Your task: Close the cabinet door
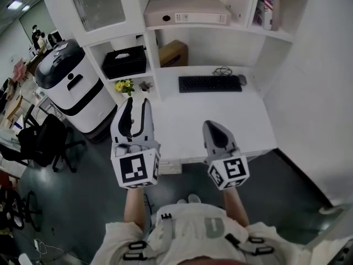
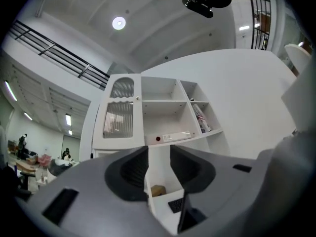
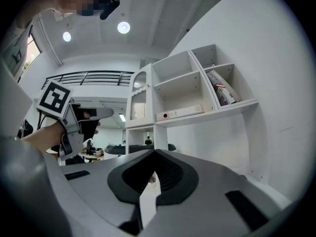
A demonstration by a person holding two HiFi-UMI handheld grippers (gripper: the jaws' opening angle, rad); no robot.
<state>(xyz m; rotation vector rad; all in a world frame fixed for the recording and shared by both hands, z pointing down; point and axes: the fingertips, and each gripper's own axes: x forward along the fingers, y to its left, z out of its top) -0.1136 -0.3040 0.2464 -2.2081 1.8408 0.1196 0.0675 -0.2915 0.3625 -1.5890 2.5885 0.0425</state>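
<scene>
Looking down from the head camera, I found both tools low over the near edge of the desk (image 1: 212, 117), well apart from the shelving behind it. The left gripper (image 1: 137, 105) had its jaws partly open, a clear gap between them, with only the far shelves showing through. It held nothing. The right gripper (image 1: 216, 127) had its jaws drawn together at the tips, and it was also empty.

The cabinet door (image 1: 96, 4), a white frame round a ribbed pane, sat at the upper left of the head view. It covered the top left compartment, above the cubby with the black box (image 1: 124, 62). From the left gripper view its face seemed to lie in line with the open shelves beside it. I judged the door shut or very nearly so, though I could not rule out a thin gap on the hinge side.

Neither tool touched the door, so I took the closing push to be finished, or else waiting on a last check. If the door proved ajar, the next move would fall to the left gripper as the nearer one. It would have to rise toward the upper left and press flat on the white frame rather than the pane, pushing until the door seated. The keyboard (image 1: 209, 84) and the flowers (image 1: 124, 86) lay below that path and would need a clear margin.
</scene>
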